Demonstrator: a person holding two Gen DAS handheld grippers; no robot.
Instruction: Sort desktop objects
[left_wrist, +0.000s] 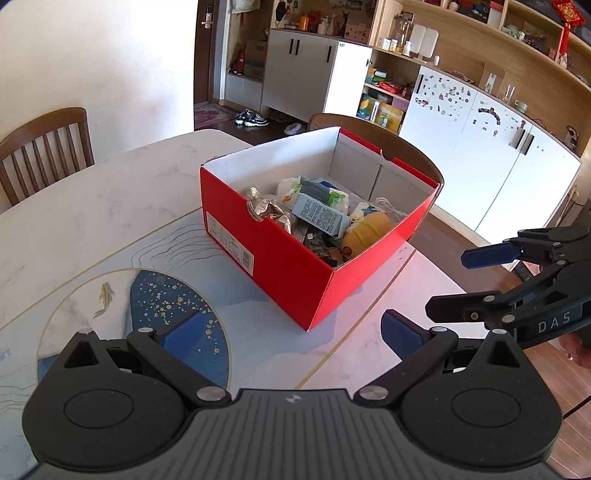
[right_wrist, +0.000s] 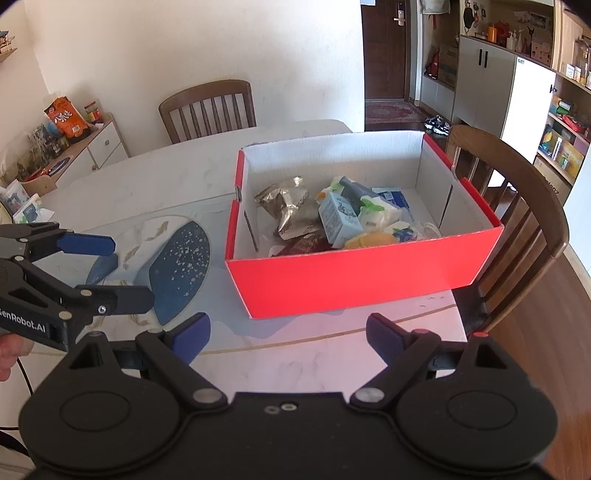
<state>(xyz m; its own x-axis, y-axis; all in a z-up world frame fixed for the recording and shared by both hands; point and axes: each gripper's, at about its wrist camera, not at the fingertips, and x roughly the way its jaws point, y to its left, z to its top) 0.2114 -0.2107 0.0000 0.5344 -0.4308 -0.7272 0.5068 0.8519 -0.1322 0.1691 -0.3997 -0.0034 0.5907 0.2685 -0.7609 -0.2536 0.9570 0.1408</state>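
Nearby, left gripper (left_wrist: 291, 332) and right gripper (right_wrist: 288, 334) both hang released, nothing btwn fingers, over the table (left_wrist: 92, 221) edge w/ the blue mat (right_wrist: 181, 266). Just beyond sits the red box (right_wrist: 351, 280), already holding a foil packet (right_wrist: 288, 206), blue carton (right_wrist: 338, 221), yellow item (left_wrist: 365, 229) etc. No loose items visible on the tabletop, so sorting looks about done; next: check for leftovers, otherwise withdraw.

box (right_wrist: 354, 284): red matt cardboard, white inside | table (left_wrist: 92, 206): smooth glossy marble-look | wrapper (right_wrist: 288, 206): crinkled shiny foil | chair (right_wrist: 207, 107): brown wood | grippers: matt black plastic, blue pads (left_wrist: 184, 328)
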